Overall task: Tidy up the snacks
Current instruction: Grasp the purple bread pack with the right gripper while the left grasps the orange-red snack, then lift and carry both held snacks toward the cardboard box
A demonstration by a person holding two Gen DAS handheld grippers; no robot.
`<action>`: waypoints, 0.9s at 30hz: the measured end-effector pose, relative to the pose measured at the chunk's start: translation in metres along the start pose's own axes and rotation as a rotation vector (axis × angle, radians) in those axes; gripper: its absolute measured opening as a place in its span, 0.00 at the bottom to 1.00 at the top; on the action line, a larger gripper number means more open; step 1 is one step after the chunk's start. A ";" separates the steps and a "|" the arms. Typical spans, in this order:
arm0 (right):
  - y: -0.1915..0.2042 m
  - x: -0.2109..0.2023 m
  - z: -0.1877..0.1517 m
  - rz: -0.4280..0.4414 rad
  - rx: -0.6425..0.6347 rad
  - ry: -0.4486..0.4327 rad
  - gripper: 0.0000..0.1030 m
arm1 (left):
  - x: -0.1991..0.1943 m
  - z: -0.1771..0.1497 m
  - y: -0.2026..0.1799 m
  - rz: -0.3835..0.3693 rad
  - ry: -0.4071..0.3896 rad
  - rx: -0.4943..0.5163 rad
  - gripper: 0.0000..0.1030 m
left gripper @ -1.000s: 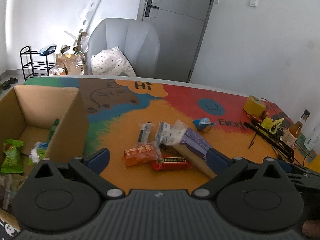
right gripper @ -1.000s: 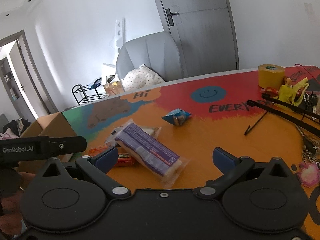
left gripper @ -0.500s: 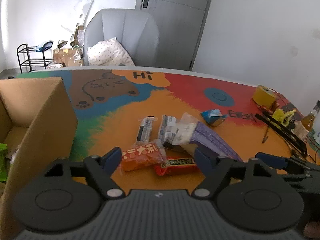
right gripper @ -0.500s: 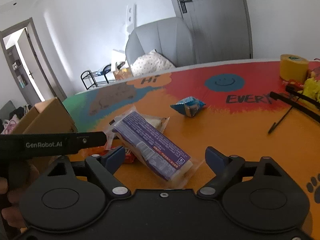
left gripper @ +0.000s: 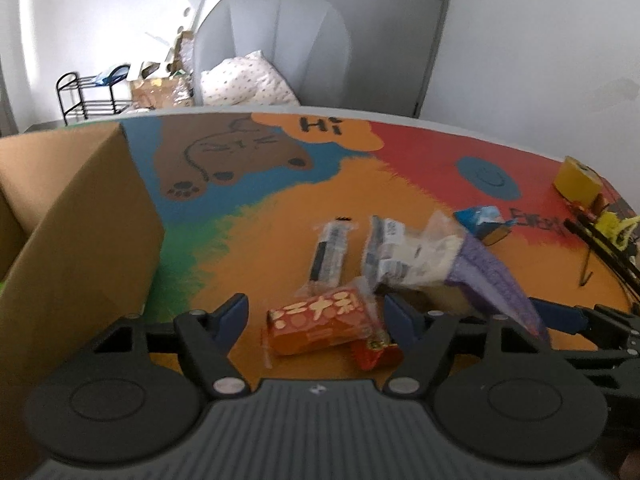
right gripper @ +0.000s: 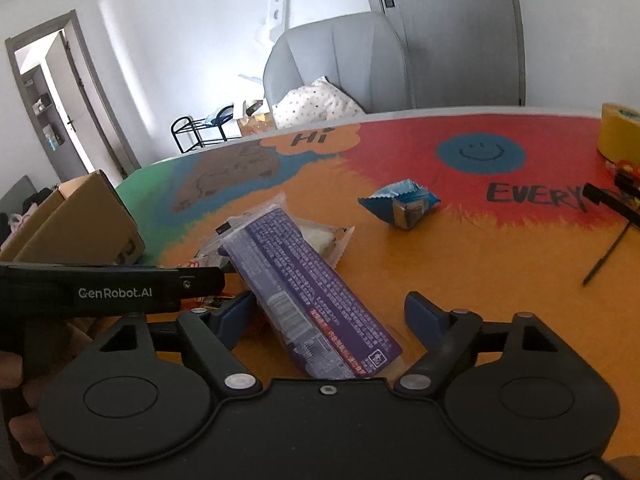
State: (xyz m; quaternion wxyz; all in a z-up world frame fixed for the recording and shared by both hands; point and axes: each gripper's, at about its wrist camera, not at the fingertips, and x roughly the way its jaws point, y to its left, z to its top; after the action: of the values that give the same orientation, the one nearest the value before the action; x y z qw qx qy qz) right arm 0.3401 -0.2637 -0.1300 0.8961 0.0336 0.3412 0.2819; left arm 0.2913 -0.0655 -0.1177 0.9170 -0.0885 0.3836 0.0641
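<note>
1. Left wrist view: left hand-held gripper (left gripper: 314, 312) has its jaws partly spread with nothing pinched. The orange snack pack (left gripper: 320, 322) lies on the table (left gripper: 260, 240) right between the fingers, long axis running across the gap from finger to finger, slightly tilted. No pad touches it yet, as far as I can tell.
2. Same view: red wrapper (left gripper: 378, 354) is tucked under the orange pack's right end, against the right finger. Cardboard box (left gripper: 76, 236) stands just left of this hand-held gripper.
3. Right wrist view: right hand-held gripper (right gripper: 330, 314) has its jaws closing. The purple snack pack (right gripper: 308, 300) lies between them, long axis pointing away from the hand and angled up-left. Left pad sits close to its edge; the right pad is clear of it.
4. Same view: blue snack bag (right gripper: 400, 208) sits well ahead and to the right.
5. Judgement: each hand is nearest its own pack, left for orange, right for purple.
</note>
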 end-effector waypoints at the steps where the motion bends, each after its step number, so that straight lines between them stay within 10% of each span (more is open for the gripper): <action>1: 0.000 0.000 0.000 0.003 -0.003 -0.002 0.68 | 0.000 -0.001 0.001 -0.003 0.000 -0.007 0.71; 7: -0.003 -0.005 0.001 0.034 0.027 0.004 0.40 | 0.001 -0.003 0.003 -0.020 0.008 -0.033 0.59; 27: 0.014 -0.045 0.008 0.034 0.052 -0.112 0.32 | -0.057 0.007 -0.002 -0.055 -0.099 0.007 0.46</action>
State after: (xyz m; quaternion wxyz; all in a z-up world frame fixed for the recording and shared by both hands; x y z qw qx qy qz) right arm 0.3114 -0.2747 -0.0935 0.9077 0.0786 0.2969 0.2858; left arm 0.2569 -0.0686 -0.0717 0.9365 -0.0924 0.3356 0.0418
